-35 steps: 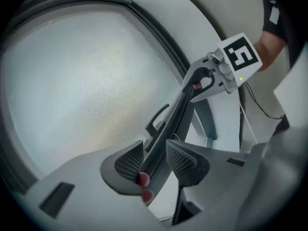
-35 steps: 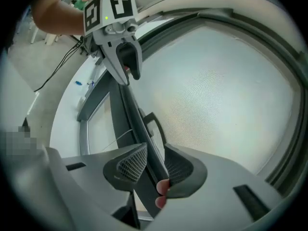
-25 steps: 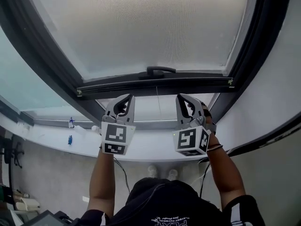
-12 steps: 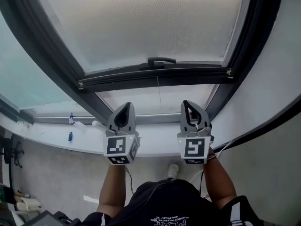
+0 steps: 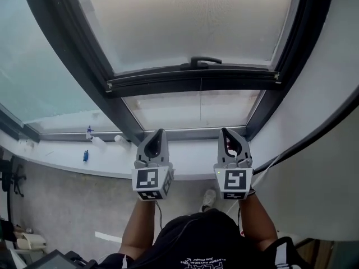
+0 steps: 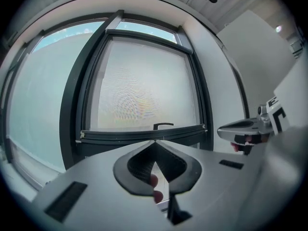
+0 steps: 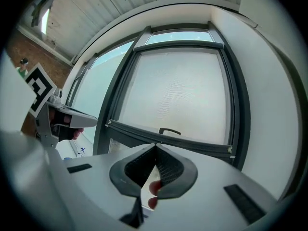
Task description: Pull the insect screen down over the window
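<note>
Both claws have drawn back from the insect screen and sit lower in the head view, nearer to the person. The left gripper and the right gripper are each clenched on nothing, jaw tips pressed together, side by side. The screen covers most of the window; its bottom bar with the small handle lies beyond both tips, well apart from them, with a strip of uncovered glass under it

An indoor room, seen from above: tall dark-framed window at top, white sill, grey floor lower left.
</note>
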`<state>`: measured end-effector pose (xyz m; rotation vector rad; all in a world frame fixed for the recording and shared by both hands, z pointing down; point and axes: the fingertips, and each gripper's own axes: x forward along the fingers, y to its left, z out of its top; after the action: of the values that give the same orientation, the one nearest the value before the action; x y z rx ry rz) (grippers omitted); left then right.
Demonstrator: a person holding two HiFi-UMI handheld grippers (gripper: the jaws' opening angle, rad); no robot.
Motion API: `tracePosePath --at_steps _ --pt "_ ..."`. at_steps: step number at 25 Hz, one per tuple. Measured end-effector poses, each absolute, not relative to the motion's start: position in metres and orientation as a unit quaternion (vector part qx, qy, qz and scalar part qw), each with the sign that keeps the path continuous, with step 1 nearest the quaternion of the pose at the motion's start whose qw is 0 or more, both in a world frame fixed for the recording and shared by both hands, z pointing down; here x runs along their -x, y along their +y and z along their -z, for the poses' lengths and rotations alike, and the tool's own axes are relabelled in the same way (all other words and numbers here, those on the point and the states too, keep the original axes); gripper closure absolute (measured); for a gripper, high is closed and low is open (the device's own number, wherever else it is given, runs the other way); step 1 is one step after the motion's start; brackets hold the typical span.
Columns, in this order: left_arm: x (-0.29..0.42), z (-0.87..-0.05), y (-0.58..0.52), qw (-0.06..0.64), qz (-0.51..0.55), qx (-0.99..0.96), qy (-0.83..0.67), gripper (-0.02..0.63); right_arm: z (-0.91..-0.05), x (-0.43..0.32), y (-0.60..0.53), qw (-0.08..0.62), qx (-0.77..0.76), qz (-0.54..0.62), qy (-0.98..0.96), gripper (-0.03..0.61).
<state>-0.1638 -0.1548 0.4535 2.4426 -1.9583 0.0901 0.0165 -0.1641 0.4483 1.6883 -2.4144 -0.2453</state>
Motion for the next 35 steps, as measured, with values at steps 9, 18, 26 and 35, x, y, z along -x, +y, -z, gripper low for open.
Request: tracePosePath --at_steps 9,18,26,35 --pt "0.159 -0.472 -0.098 0.005 -0.040 -0.795 -0.605 0.611 -0.473 -0.018 -0.103 0.083 -0.572 0.049 -0.815 0.574" --pt "0.163 -0.480 -0.041 0.016 -0.040 -0.795 -0.604 0.611 -0.479 -0.015 -0.043 0.078 -0.583 0.048 -0.807 0.574" --pt "0.146 -0.475 -0.017 0.002 -0.041 -0.794 -0.606 0.611 -0.476 -0.021 -0.015 0.074 -0.573 0.054 -0.814 0.574" --pt "0.120 -0.470 0.014 -0.004 -0.053 -0.790 -0.611 0.611 -0.470 -0.043 0.006 0.060 -0.569 0.054 -0.818 0.575"
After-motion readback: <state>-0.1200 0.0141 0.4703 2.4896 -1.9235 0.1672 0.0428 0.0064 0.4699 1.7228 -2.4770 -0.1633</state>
